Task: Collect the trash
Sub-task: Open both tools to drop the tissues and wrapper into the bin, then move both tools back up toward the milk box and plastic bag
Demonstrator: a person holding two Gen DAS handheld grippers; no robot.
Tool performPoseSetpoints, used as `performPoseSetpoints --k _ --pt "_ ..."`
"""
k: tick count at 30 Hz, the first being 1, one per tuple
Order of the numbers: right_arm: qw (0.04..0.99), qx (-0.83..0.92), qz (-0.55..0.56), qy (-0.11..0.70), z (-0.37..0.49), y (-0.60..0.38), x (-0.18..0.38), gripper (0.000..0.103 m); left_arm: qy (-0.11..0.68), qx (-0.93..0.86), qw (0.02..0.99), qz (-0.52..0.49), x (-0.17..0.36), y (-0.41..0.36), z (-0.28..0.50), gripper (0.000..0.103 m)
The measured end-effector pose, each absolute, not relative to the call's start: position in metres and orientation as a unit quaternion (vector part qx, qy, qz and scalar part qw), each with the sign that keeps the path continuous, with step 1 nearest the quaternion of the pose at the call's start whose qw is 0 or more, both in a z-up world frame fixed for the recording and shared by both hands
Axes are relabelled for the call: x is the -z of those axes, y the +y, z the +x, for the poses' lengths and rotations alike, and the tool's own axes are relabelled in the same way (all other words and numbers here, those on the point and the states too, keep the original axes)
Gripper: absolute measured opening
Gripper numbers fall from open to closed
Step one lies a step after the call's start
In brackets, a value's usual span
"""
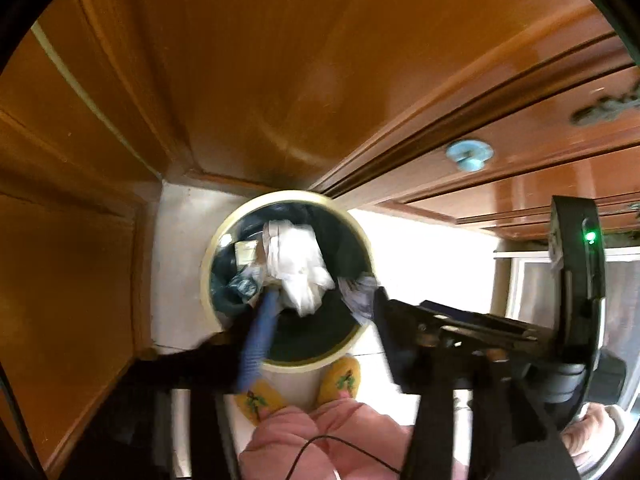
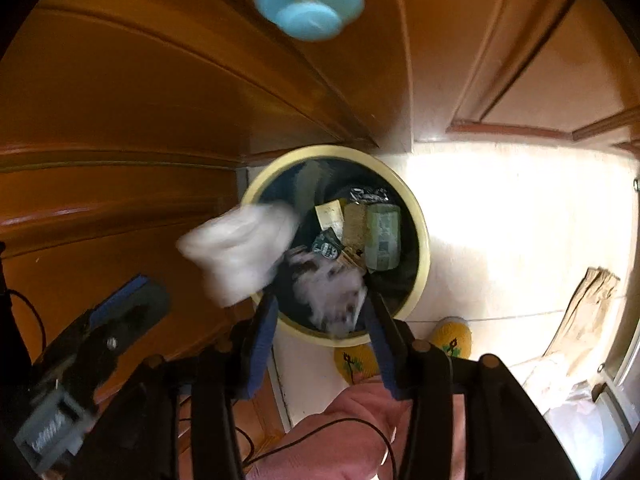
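Your right gripper point(image 2: 320, 304) is open over the bin point(image 2: 420, 216), wad point(image 2: 332, 292) loose between its jaws. Left gripper point(image 1: 288, 312) is open too; tissue point(image 1: 298, 266) drops at 12 o'clock. Next, fetch more trash.

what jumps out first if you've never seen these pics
The round bin with its pale rim sits on the floor in the corner of the wooden cabinets, already holding wrappers and a green packet. White crumpled paper hangs blurred over its left rim, and a grey-white wad sits between the open fingers of the right tool. A blue knob stands out on the cabinet above, and yellow slippers show just below the bin.
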State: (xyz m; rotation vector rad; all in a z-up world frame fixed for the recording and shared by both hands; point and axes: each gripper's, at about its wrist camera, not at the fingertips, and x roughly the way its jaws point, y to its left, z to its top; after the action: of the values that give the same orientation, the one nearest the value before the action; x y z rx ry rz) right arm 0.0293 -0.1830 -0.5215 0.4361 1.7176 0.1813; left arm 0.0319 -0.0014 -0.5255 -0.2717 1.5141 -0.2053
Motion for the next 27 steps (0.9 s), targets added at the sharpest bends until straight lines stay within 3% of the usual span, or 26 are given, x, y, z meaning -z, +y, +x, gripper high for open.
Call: performPoseSetpoints --k 3,9,27 --pt "0.626 -0.067 0.200 0.751 0.028 -0.188 0.527 0.052 0.693 0.080 0.707 -0.118 0.539 0.000 0.030 0.080" --pt "0.631 -0.063 0.204 0.746 0.021 -0.188 0.518 0.057 0.694 0.067 0.711 -0.094 0.543 0.001 0.025 0.086" --pt "0.660 -0.070 0.181 0.726 0.017 -0.185 0.466 0.057 0.681 0.058 0.725 -0.083 0.472 0.007 0.016 0.088"
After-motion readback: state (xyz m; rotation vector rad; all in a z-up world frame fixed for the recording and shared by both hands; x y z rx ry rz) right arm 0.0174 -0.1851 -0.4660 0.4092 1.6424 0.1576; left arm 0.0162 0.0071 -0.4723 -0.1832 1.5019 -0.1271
